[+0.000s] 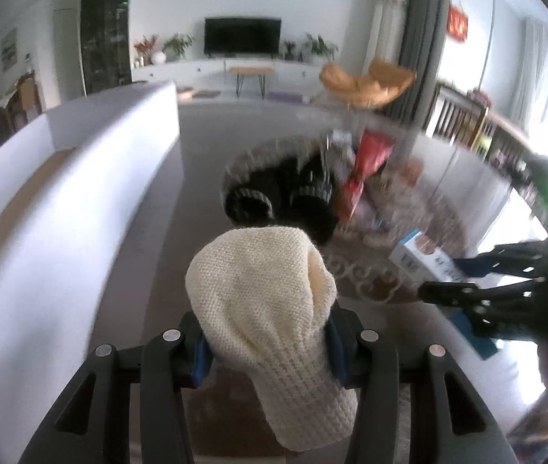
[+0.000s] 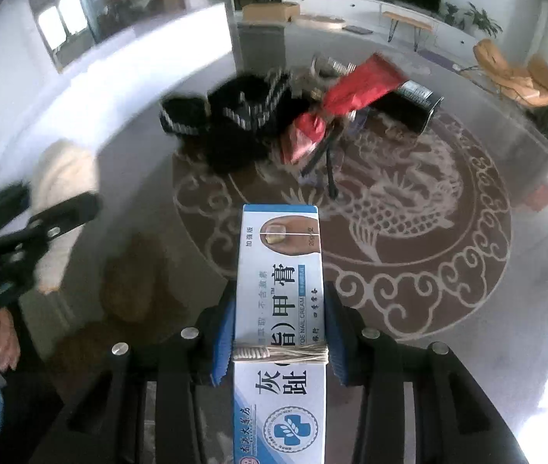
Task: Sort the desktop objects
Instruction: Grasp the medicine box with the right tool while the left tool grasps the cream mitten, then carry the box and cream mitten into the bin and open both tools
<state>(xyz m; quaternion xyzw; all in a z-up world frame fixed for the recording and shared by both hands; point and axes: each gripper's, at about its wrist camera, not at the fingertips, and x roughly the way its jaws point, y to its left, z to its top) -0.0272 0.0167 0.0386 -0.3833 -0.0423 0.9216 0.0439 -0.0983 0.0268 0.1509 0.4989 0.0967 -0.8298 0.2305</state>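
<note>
A cream knitted cloth [image 1: 270,317] is clamped between the blue pads of the left gripper [image 1: 268,352], its bulk bulging forward past the fingers and a tail hanging down behind them. In the right wrist view, a white-and-blue nail cream box [image 2: 279,309] is pinched lengthwise between the blue pads of the right gripper [image 2: 279,348], with a rubber band wound around the box at the level of the pads. Both items are held above a round glass table [image 2: 506,309], through which a brown rug with a pale dragon pattern [image 2: 390,232] is seen. Farther out on the table, a blurred heap is found: black knitted items with striped cuffs [image 2: 231,116], a red packet [image 2: 347,96] and a dark can lying on its side [image 2: 417,104]. The heap lies well apart from both held items. A white box wall [image 1: 61,212] is seen just left of the left gripper. A television [image 1: 242,36] and an orange chair [image 1: 367,83] stand in the room beyond.
</note>
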